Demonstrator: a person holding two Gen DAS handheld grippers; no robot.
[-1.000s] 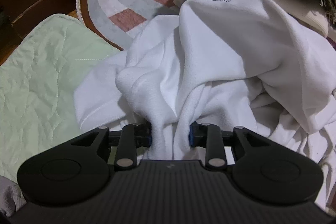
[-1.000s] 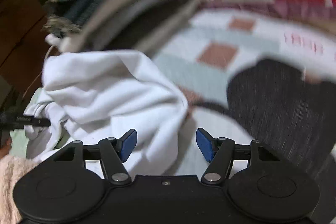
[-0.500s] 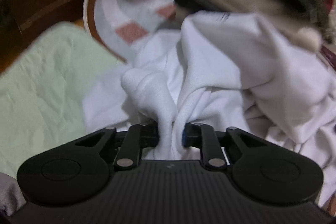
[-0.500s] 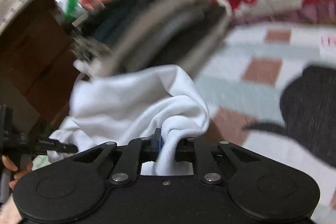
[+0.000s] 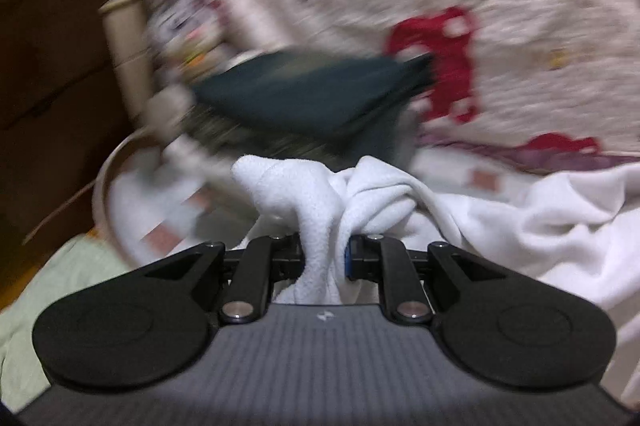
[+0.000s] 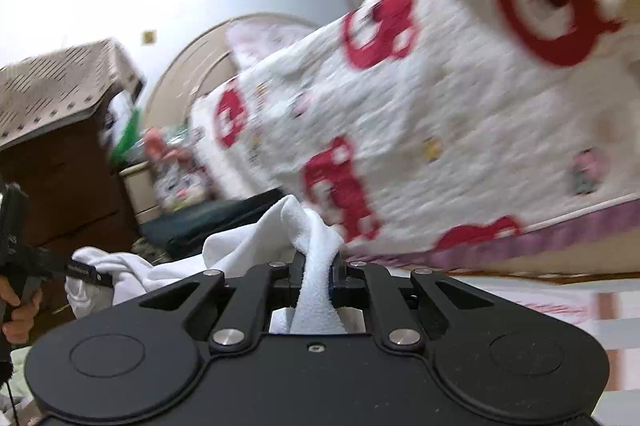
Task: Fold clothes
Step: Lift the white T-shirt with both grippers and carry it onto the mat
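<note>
white fleecy cloth fills the middle of both views: a soft white garment (image 5: 400,194), bunched and wrinkled, hangs between my two tongs. my left tongs (image 5: 325,258) are closed narrow on a thick twist of it, the fabric rising in a knotted hump just past the blue-edged pads. my right tongs (image 6: 316,272) are pinched tight on another fold, a peak of the fleece standing up above them. in the right view my left hand (image 6: 16,310) shows at the far left edge, gripping its handle, with the garment stretching from there towards my right tongs.

i judge that i hold two separate points so the cloth can be lifted and spread out, since a crumpled heap cannot be folded neatly; which parts of the garment i have, i cannot tell. most of it sags in loose folds to the right of my left tongs.

behind the garment sits a stack of folded dark clothes (image 5: 312,94), blurred, likely kept aside so finished pieces stay apart. beyond that rises a bed covered by a cream blanket with red shapes (image 5: 500,6). a pale green quilted pad (image 5: 68,282) lies at lower left, and a dark wooden cabinet (image 5: 48,46) stands at far left. both views are smeared by motion.
</note>
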